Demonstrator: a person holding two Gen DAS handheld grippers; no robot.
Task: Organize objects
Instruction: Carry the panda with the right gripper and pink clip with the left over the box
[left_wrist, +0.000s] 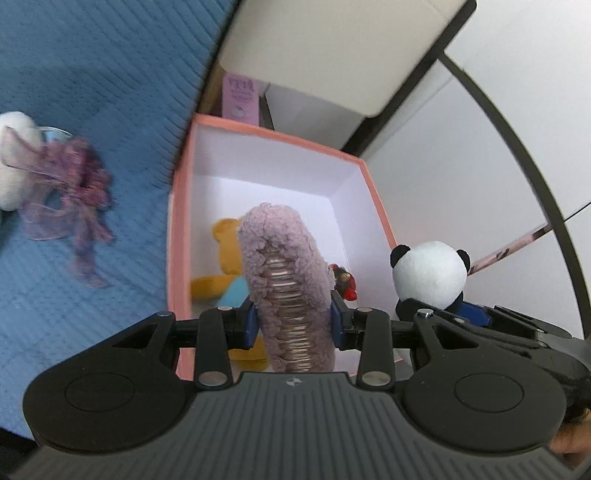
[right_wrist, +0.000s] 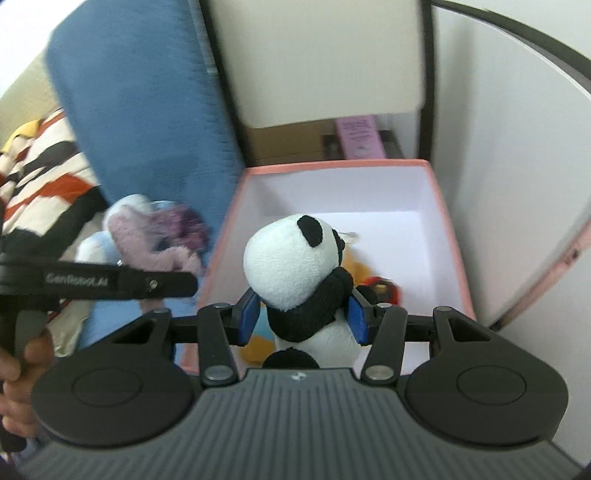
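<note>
Left wrist view shows your left gripper (left_wrist: 293, 325) squeezing the fluffy pink hair clip (left_wrist: 284, 291), long side up, right over the pink box (left_wrist: 376, 201), with your right gripper (right_wrist: 301, 319) hugging the panda toy (right_wrist: 295, 273) just beside it, also over the box.

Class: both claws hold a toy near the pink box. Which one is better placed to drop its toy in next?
Left, probably. The left claw holds its fuzzy pink toy over the pink box opening; the panda looks outside the rim.

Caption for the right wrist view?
Right gripper holds a panda plush over the open pink box.
</note>
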